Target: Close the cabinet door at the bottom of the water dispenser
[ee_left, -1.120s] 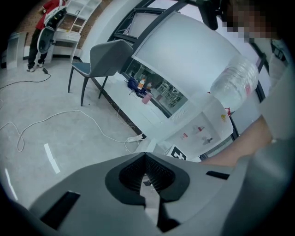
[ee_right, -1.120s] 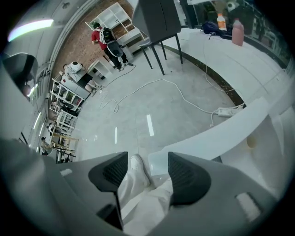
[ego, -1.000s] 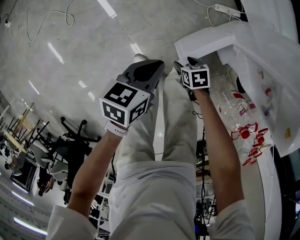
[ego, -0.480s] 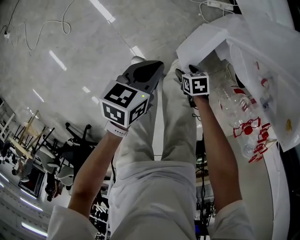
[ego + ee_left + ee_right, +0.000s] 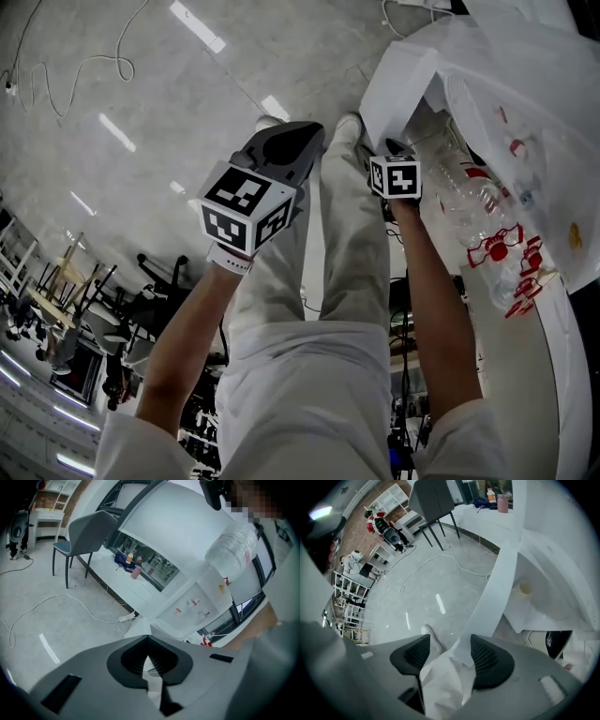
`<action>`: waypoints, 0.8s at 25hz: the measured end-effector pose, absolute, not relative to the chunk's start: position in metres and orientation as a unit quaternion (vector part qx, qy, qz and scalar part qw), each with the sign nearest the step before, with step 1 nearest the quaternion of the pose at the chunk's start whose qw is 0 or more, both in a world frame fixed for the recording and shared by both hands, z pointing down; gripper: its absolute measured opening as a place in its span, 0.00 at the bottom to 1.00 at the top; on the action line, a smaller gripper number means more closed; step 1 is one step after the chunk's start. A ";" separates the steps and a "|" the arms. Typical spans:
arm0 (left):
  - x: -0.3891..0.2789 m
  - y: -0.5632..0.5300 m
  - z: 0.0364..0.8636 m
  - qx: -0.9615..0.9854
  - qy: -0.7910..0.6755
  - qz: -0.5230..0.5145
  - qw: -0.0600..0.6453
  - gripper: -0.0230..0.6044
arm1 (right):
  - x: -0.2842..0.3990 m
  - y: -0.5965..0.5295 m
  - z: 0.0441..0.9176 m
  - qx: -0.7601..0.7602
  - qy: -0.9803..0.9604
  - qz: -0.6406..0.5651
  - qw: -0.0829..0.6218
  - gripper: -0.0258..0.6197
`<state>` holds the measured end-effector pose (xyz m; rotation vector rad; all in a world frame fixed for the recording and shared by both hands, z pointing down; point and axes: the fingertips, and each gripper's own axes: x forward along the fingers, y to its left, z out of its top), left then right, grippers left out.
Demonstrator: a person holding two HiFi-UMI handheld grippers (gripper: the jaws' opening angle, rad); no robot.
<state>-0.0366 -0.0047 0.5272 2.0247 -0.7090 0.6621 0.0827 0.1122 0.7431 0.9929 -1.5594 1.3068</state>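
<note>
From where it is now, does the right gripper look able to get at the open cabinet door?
Probably yes. The right gripper has its jaws apart, and the edge of the cabinet door runs right down to them, close to one pad. Nothing shows in between; whether they touch is unclear.
</note>
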 end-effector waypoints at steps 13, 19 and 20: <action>-0.009 -0.001 0.530 0.819 -0.259 0.279 0.429 0.05 | 0.131 0.126 0.745 0.440 -0.594 0.526 0.420 0.48; 0.001 0.000 0.531 0.822 -0.249 0.284 0.425 0.05 | 0.150 0.129 0.746 0.454 -0.584 0.526 0.418 0.48; 0.002 -0.001 0.531 0.823 -0.248 0.285 0.425 0.05 | 0.152 0.129 0.746 0.456 -0.583 0.526 0.419 0.48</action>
